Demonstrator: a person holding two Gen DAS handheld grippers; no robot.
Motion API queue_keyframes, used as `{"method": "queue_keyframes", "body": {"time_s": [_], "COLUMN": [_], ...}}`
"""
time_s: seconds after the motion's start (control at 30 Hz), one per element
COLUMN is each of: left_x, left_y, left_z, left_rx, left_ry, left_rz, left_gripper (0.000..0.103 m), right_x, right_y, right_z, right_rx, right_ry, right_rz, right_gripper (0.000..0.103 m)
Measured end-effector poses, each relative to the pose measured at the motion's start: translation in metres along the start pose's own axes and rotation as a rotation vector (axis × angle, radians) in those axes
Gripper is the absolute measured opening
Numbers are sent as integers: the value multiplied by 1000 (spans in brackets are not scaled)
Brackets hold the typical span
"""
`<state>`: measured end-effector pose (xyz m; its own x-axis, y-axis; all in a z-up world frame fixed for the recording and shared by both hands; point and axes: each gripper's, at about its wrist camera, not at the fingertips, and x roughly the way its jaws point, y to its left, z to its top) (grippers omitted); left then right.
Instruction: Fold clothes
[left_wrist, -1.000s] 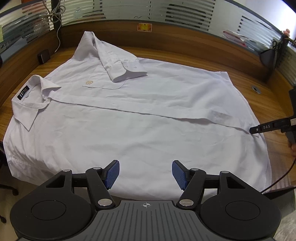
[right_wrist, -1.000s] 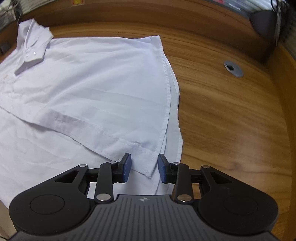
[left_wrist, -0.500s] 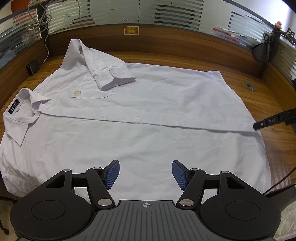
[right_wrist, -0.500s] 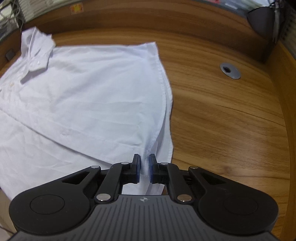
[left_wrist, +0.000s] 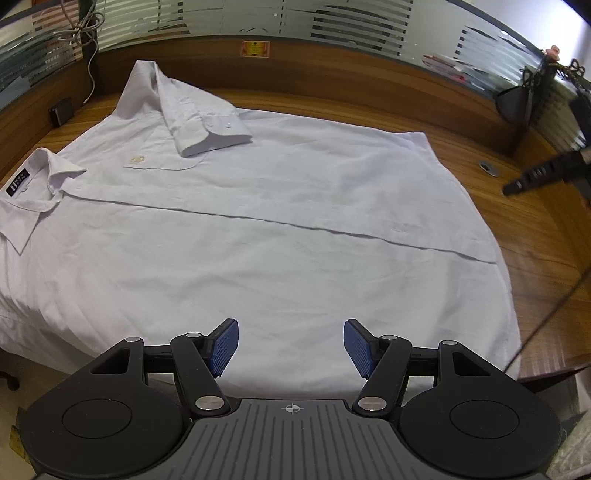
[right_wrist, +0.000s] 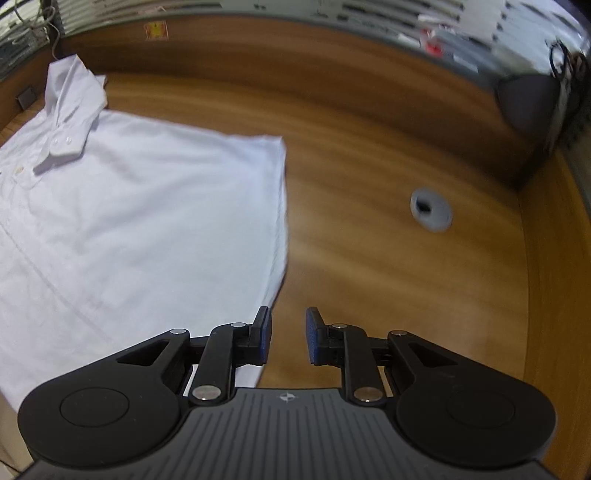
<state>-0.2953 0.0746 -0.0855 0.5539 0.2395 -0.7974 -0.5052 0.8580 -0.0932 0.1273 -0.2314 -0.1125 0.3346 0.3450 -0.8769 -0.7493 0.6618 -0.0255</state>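
We are tilting both grippers downward: the left gripper (left_wrist: 290, 345) gaping empty over the shirt (left_wrist: 258, 229), the right gripper (right_wrist: 288, 336) opening, holding nothing.

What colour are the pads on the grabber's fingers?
Blue pads, clearest in the left wrist view.

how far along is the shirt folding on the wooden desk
Early. Done: one long sleeve is folded onto the chest of the white button-up shirt, which otherwise lies spread flat on the wooden desk. In hand: nothing; the left gripper hangs open over the near side, and the right gripper is opening, empty, off the hem. Left: every body fold.
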Motion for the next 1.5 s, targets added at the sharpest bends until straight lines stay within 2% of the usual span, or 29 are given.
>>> {"method": "queue_keyframes", "body": {"time_s": [0.17,0.37,0.47,0.57,0.7,0.9,1.03,1.33,1.43,1.5], "left_x": [-11,-20,-19,-15,-2,24,51,96,103,102], "left_y": [-31,-79,-107,-133,-164,-194,-209,-238,-253,-258], "left_z": [-14,-41,-58,-76,-95,-110,-115,-125,-122,-119], "left_rx": [-61,-204,-255,-305,-345,-368,-337,-145,-60,-41], "left_ry": [-24,-43,-32,-10,36,72,83,83,79,60], "left_rz": [58,146,176,179,180,203,235,418,499,523], "left_gripper": [67,71,71,71,71,72,72,65,65,64], "right_x": [22,58,78,98,117,135,145,156,158,160], "right_y": [-27,-41,-39,-34,-23,-8,6,19,20,20], "right_z": [40,86,106,125,145,163,167,168,167,166], "right_rx": [-90,-221,-282,-332,-348,-361,-398,-453,-459,-460], "right_ry": [-40,-70,-74,-77,-76,-43,-10,-1,-2,0], "right_rz": [41,189,222,242,237,296,325,311,310,304], "right_gripper": [25,32,32,38,42,43,43,43,43,43]}}
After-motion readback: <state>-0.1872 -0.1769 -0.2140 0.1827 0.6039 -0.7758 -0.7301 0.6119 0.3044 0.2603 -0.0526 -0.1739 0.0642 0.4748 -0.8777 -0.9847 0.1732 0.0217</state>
